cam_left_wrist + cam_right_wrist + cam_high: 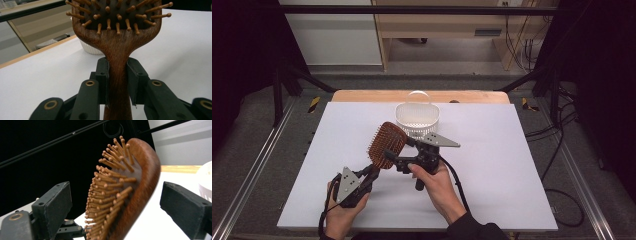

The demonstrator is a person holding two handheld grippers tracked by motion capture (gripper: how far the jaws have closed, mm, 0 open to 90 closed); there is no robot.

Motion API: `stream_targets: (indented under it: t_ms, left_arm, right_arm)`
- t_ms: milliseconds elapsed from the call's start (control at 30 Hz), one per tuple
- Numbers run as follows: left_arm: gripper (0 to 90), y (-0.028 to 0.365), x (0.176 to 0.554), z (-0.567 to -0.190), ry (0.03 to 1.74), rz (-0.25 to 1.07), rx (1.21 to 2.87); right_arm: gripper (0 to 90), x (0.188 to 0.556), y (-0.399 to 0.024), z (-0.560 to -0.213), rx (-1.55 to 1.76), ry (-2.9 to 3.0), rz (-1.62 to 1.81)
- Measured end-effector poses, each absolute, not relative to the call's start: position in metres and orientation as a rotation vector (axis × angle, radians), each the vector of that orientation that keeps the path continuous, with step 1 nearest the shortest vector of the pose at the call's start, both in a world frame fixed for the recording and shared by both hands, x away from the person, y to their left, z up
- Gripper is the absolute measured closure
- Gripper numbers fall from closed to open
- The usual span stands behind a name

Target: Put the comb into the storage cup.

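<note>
White desk [492,165] beneath, my left tongs [371,174] clamp the hairbrush [386,145] handle at 7 o'clock of the basket [417,119], so my right tongs [388,153], jaws apart, should close squarely on its head.

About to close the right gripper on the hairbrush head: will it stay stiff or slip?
The wooden hairbrush looks rigid, so probably no flex. Its pins may give or skid under a pad. The left gripper clamps the smooth handle, so it might pivot there.

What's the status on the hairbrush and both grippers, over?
Left gripper shut on hairbrush handle, brush held up off table. Right gripper open, jaws astride brush head, not pressing. White basket close behind.
</note>
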State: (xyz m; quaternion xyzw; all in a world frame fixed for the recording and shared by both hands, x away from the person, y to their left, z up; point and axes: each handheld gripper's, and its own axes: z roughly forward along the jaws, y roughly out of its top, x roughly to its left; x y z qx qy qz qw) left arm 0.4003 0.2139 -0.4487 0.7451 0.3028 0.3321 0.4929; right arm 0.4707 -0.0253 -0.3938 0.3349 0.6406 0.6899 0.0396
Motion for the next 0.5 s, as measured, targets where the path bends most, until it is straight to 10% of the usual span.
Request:
stream_targets:
  t_ms: [500]
  left_arm:
    - [72.2,0.2113,0.3987,-0.4491,0.712,0.817,1.822]
  right_arm:
    - [25.4,0.4789,-0.0257,-0.3864,1.070,1.993,2.164]
